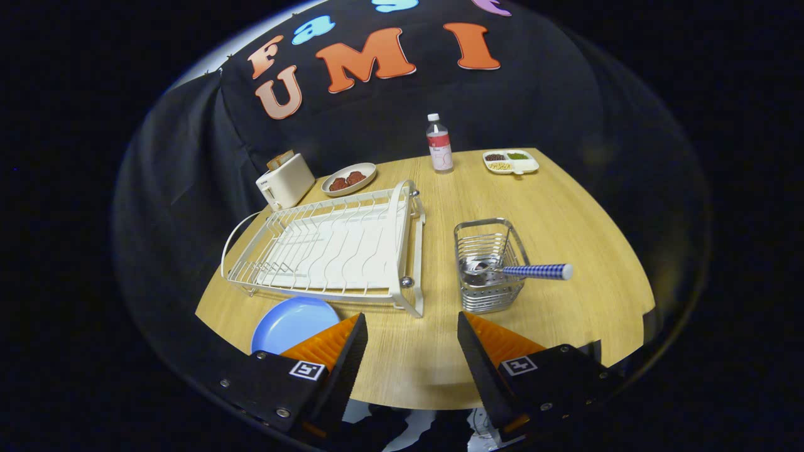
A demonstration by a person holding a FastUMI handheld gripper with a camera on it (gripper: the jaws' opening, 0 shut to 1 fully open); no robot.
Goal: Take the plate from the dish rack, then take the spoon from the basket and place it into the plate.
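Tool [411, 342] spread wide, holding nothing, above bare bench [565, 207]. Plate [286, 323] lies beside its left finger, out of rack [326, 248]. Spoon [521, 271] ahead-right, lying across basket [490, 267]; handle overhangs. Risk: tugging could tip basket.

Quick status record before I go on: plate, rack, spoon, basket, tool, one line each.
plate: blue plate flat on the table, in front of the dish rack, beside one tool finger
rack: dish rack holds no dishes
spoon: spoon lying across the basket, handle sticking out
basket: wire basket beyond the fingers
tool: tool open, holding nothing
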